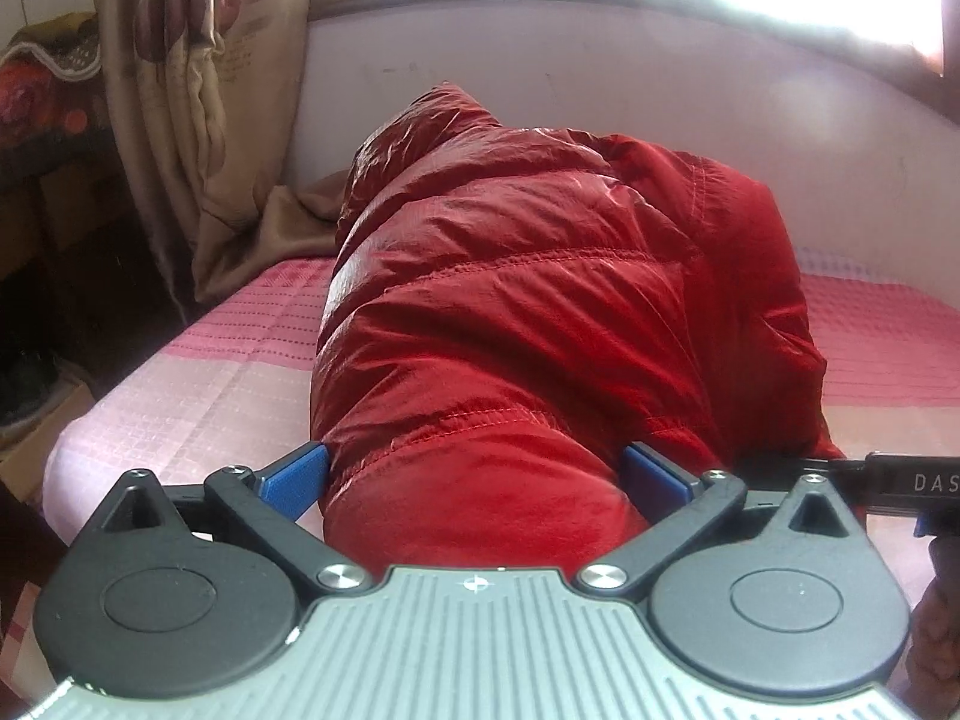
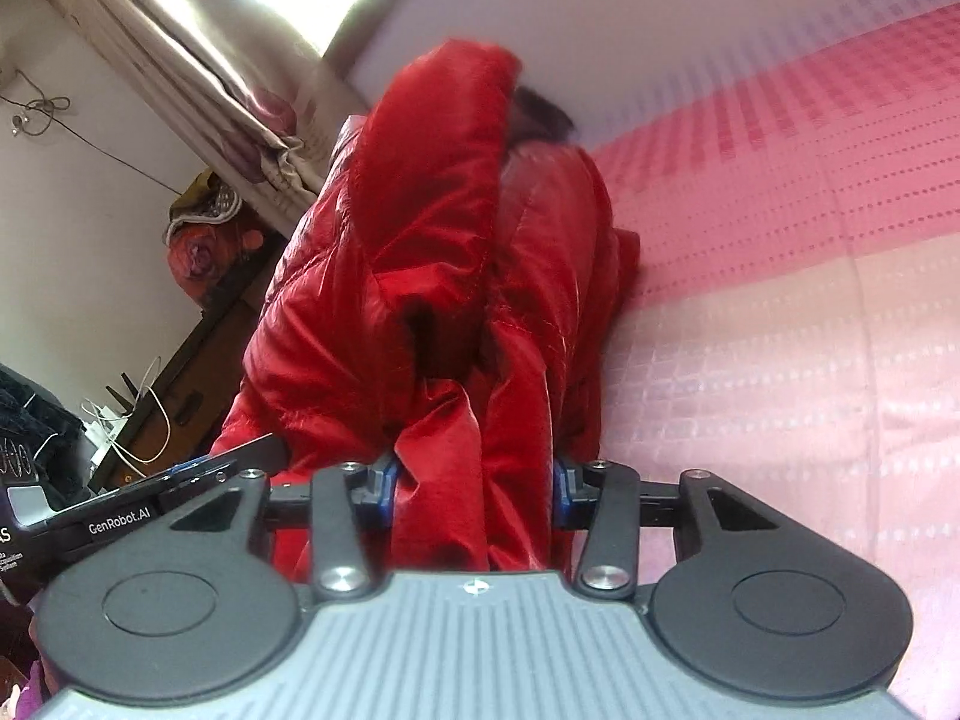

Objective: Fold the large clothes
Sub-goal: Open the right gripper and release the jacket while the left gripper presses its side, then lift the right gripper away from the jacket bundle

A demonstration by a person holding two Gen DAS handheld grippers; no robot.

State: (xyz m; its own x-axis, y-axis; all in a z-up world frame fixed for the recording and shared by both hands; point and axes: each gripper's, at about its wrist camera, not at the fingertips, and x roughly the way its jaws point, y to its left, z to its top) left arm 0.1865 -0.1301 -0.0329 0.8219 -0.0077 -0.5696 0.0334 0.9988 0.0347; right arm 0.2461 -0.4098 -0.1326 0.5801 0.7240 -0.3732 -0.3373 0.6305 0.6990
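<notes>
Pink checked bedding (image 1: 198, 396) carries a bulky red puffer jacket (image 1: 540, 300), its near end pinched by both the left tongs (image 1: 474, 480) and right tongs (image 2: 474, 486), with beige curtains (image 1: 198, 120) at far left and a pale wall (image 1: 600, 72) behind blocking the far side.

The jacket (image 1: 540, 300) I hold is glossy, crinkled, quilted red cloth. My jaws carry matt blue plastic pads (image 1: 294, 480). The bed sheet (image 2: 780, 330) is pink woven cloth.
</notes>
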